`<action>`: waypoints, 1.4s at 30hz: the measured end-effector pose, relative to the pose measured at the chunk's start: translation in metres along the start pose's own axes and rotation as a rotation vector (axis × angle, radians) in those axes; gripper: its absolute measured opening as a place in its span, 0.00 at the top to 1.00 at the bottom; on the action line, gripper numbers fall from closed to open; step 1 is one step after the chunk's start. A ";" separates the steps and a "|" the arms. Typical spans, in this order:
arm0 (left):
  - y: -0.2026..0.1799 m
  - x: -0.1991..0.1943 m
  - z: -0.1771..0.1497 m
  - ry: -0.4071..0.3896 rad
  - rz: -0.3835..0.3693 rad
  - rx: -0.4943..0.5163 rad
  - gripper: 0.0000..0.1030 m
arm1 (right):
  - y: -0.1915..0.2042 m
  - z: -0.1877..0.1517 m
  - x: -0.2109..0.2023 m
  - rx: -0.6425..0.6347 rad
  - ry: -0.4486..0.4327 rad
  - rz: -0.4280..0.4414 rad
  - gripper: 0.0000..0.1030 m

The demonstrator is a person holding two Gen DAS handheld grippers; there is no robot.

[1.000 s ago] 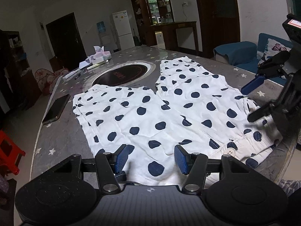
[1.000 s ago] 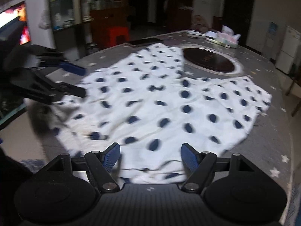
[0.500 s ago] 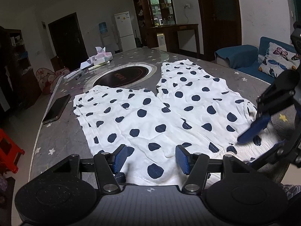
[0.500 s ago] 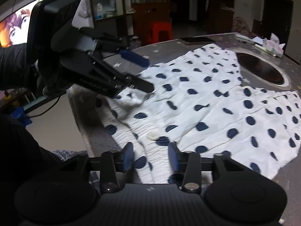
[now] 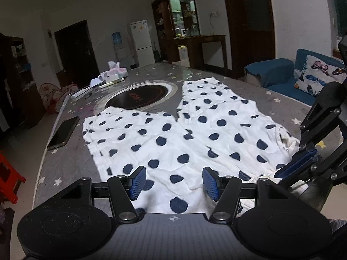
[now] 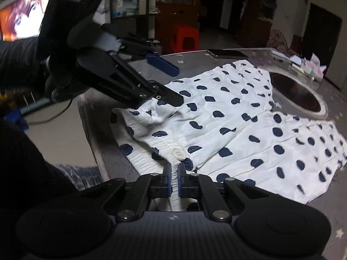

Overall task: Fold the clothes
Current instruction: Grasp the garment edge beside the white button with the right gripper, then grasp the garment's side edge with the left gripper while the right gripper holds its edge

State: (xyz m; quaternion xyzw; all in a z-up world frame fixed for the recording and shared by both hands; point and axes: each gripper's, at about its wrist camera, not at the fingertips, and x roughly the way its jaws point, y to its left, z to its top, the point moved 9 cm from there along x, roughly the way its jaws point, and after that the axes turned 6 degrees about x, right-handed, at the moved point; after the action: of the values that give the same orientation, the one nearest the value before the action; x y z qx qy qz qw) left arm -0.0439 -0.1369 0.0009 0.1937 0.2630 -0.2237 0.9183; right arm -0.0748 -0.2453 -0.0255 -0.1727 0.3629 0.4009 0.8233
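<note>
The polka-dot shorts, white with navy spots, lie spread flat on the grey star-patterned table, filling the middle of the left wrist view with both legs running toward the upper part of the frame and the waistband along the lower edge. The left gripper hovers over the waistband at the bottom centre of that frame, its blue pads set wide apart with only cloth showing between them. The right gripper sits at the bottom centre of its own view, pads drawn close together and clamped on the gathered elastic waistband just below the white button.

Half a second ago the right gripper's pads were still partly apart just short of the waistband; they have since closed on it. The left gripper has kept its wide spread and barely shifted, and the shorts lie as they did.

Only the right wrist view shows the button and the pinched elastic; there the left gripper reaches in from the upper left above a puckered corner of cloth. Only the left wrist view shows both legs entire, with the right gripper's blue pad at the right edge. A round induction hob is set into the table beyond the shorts, a phone lies at the left, a tissue box further back, and a blue sofa stands at the upper right.
</note>
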 end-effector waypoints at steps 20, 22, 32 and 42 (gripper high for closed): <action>-0.054 0.024 0.002 0.023 -0.159 0.061 0.41 | -0.085 -0.008 -0.027 0.286 -0.045 -0.075 0.84; -0.067 0.020 0.009 0.002 -0.200 0.072 0.41 | -0.108 -0.010 -0.031 0.332 -0.057 -0.126 0.83; -0.148 0.015 0.034 -0.032 -0.452 0.132 0.41 | -0.205 -0.030 -0.040 0.530 -0.079 -0.318 0.75; -0.173 0.046 0.035 0.030 -0.469 0.162 0.53 | -0.277 -0.032 -0.032 0.674 -0.102 -0.370 0.74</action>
State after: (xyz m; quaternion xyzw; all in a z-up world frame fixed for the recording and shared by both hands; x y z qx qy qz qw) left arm -0.0832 -0.3103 -0.0389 0.2035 0.2956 -0.4482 0.8188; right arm 0.1147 -0.4526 -0.0256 0.0652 0.3957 0.1117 0.9093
